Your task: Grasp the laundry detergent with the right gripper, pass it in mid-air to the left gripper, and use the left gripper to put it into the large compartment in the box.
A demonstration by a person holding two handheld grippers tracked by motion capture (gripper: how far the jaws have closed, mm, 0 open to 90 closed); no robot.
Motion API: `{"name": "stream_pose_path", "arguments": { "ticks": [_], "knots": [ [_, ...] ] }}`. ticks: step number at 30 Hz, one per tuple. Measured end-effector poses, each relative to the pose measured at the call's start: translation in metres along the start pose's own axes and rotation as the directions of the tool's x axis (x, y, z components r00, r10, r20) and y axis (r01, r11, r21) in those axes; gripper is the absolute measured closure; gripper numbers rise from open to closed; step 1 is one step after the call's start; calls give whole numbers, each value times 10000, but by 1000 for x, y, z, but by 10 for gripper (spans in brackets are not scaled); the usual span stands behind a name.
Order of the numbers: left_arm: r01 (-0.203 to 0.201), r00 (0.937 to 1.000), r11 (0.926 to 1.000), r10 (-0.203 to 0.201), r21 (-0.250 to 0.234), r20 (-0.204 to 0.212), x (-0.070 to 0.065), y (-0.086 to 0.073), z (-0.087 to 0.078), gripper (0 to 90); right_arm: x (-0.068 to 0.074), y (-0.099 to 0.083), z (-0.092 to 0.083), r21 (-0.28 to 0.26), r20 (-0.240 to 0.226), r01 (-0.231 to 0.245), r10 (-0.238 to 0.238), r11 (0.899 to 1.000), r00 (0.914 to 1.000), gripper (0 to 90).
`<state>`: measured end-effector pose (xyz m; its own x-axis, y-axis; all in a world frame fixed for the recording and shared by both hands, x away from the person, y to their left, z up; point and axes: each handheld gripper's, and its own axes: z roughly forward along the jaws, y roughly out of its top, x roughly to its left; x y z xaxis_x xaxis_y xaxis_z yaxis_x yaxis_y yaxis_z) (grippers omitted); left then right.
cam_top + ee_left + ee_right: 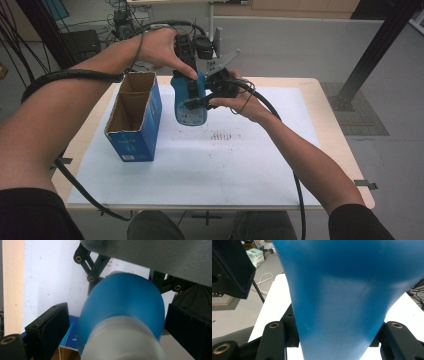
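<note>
Both hands are raised above the far side of the desk (330,150), meeting over the white sheet (250,165) that covers most of its top. Between them hangs a blue tube (190,102), held in the air with its flat crimped end up and its broad round end pointing down toward the sheet; it touches nothing on the desk. The left gripper (192,60) comes in from above and behind, the hand (162,47) wrapped over its body. In the left gripper view its jaws stand either side of the tube's (125,305) white cap end with daylight showing on the left, so they look spread rather than pressing. The right gripper (217,92) reaches in from the right side, and in the right gripper view the tube (347,297) runs straight up between its jaws, whose linkage sits tight against both flanks; it appears clamped on the tube. The right hand (245,102) is just behind it, cable trailing back along the forearm. Near the desk's left edge stands an open blue box (135,117), upright, flaps up, its brown inside divided in two.
</note>
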<state>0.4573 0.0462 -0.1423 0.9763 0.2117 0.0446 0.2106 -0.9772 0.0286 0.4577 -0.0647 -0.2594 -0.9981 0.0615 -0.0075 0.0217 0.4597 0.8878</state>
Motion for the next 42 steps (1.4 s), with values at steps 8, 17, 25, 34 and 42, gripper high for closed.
{"name": "stream_pose_path", "arguments": {
  "ticks": [8, 17, 25, 34, 42],
  "knots": [
    [-25, 10000, 10000, 25, 44, -35, 1, -1, 2, 91, 0, 0, 1, 8, -71, -92, 92, 10000, 9999, 450],
    [-74, 9999, 9999, 75, 75, -77, 3, 0, 3, 213, 0, 0, 1, 23, -90, -144, 144, 9999, 9999, 449],
    [-160, 9999, 9998, 160, 73, -15, 3, 1, 4, 339, -1, 0, 1, -2, -111, -23, 23, 10000, 9999, 449],
    [-227, 9997, 9994, 228, 272, -40, 2, 1, 6, 351, -3, -1, 4, -89, -152, 279, -280, 9996, 9995, 449],
    [-190, 9998, 9994, 191, 303, -29, 2, 1, 7, 353, -3, -1, 5, -126, -209, 335, -338, 9994, 9992, 447]
  ]
}}
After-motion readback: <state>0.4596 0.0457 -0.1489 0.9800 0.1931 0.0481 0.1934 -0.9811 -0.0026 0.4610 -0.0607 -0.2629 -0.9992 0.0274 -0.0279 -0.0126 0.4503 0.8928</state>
